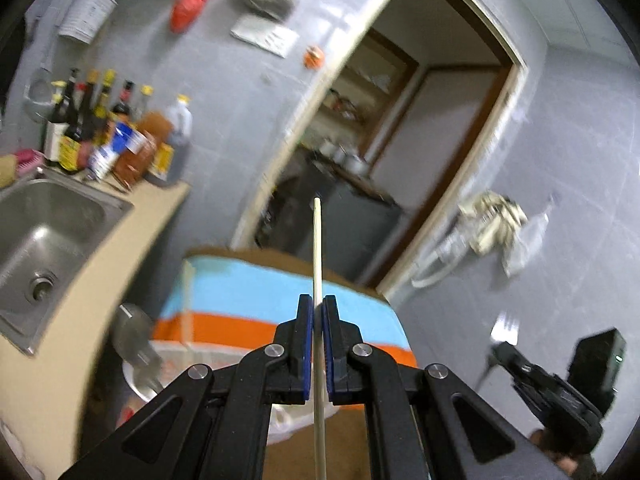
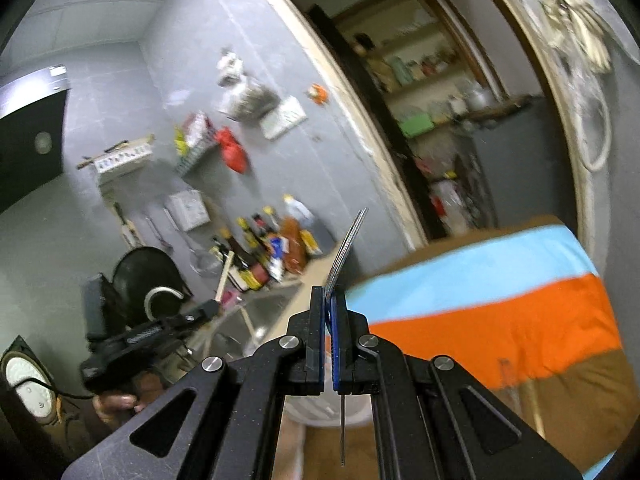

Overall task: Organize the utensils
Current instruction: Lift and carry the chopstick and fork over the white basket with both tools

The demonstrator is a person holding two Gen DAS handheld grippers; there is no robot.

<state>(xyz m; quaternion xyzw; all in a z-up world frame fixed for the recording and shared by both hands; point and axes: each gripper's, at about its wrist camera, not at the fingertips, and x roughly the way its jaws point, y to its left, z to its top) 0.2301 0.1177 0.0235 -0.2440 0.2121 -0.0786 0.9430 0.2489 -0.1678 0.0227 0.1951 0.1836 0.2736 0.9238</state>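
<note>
My left gripper (image 1: 318, 305) is shut on a pale wooden chopstick (image 1: 317, 248) that runs straight up between the blue pads, its tip in front of the doorway. My right gripper (image 2: 330, 294) is shut on a metal fork (image 2: 347, 246) seen edge-on, with the tines pointing up and the thin handle hanging below the jaws. In the left wrist view the right gripper (image 1: 501, 350) shows at the lower right, with the fork (image 1: 505, 327) in it. In the right wrist view the left gripper (image 2: 214, 308) shows at the left, holding the chopstick (image 2: 224, 276). Both are raised above the table.
A table with a blue and orange cloth (image 1: 248, 300) lies ahead. A steel sink (image 1: 44, 236) and several sauce bottles (image 1: 100, 132) stand on the counter to the left. A white basin (image 1: 288, 416) sits below the jaws. A doorway (image 1: 400, 140) opens behind, and a person's hand (image 2: 116, 400) holds the left gripper.
</note>
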